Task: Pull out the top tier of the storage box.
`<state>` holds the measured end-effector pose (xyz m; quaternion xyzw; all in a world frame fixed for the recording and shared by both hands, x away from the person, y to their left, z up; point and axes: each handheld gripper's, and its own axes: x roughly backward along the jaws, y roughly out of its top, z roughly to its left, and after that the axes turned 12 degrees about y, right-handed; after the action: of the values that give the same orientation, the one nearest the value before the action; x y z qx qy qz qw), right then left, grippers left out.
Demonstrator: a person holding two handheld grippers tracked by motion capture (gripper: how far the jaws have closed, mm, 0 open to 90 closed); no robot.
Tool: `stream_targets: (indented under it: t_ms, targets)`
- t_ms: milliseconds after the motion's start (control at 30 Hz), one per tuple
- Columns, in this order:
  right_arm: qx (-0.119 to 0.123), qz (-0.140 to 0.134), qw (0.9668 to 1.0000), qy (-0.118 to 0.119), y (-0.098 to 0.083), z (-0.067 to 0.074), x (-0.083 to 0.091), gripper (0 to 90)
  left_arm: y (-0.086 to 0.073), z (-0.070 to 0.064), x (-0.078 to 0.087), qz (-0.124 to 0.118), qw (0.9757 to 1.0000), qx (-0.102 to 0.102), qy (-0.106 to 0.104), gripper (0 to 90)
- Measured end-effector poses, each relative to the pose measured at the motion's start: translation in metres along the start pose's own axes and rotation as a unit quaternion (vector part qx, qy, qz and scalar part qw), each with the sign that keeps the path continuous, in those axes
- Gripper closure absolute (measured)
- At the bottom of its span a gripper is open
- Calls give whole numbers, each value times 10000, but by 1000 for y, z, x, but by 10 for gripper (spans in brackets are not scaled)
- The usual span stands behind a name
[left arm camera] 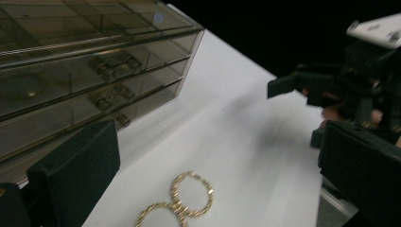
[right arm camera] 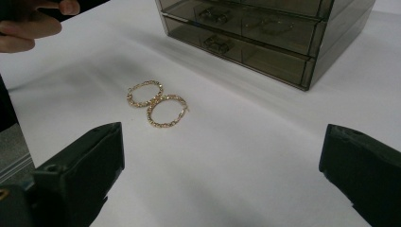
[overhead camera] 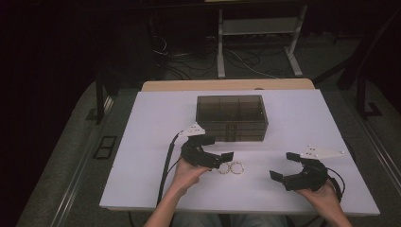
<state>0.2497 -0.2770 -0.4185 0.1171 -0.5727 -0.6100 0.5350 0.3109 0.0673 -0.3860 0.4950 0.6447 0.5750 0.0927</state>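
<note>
Two gold hoop earrings [overhead camera: 230,168] lie touching side by side on the white table [overhead camera: 151,123], in front of a smoky clear drawer box [overhead camera: 231,117]. My left gripper [overhead camera: 218,147] is open just left of the hoops, one jaw close over them, nothing held. My right gripper [overhead camera: 283,165] is open and empty, apart to the right of the hoops. In the left gripper view the earrings [left arm camera: 177,203] lie low between the wide jaws, with the drawer box [left arm camera: 94,61] at upper left. The right gripper view has the earrings [right arm camera: 156,104] ahead to the left and the drawer box [right arm camera: 265,33] beyond.
The drawer box has several shut drawers with small metal pulls [left arm camera: 113,66]. The right gripper [left arm camera: 340,80] shows across the table in the left gripper view. A hand [right arm camera: 33,23] sits at the upper left of the right gripper view. White table legs [overhead camera: 257,42] and cables stand beyond.
</note>
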Motion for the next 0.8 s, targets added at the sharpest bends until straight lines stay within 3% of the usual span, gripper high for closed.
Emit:
stream_targets:
  t_ms: [167,400,467,633,700,800]
  targets:
    - [-9,4,10000,9,0,0,0,3,1,0,-4,-59,9999,124,-35,0]
    - [13,1,10000,17,0,-1,0,3,0,0,-12,-121,9986,515,-80,0]
    - [20,8,10000,9,0,0,0,3,-1,2,-15,-196,9968,765,-144,0]
    - [33,21,10000,12,0,0,0,3,-2,2,-20,-223,9950,958,-143,0]
    - [29,26,10000,10,0,0,0,3,-3,3,-22,-250,9937,1065,-238,0]
    - [34,21,10000,8,0,0,0,3,-6,5,-26,-281,9885,1434,-384,0]
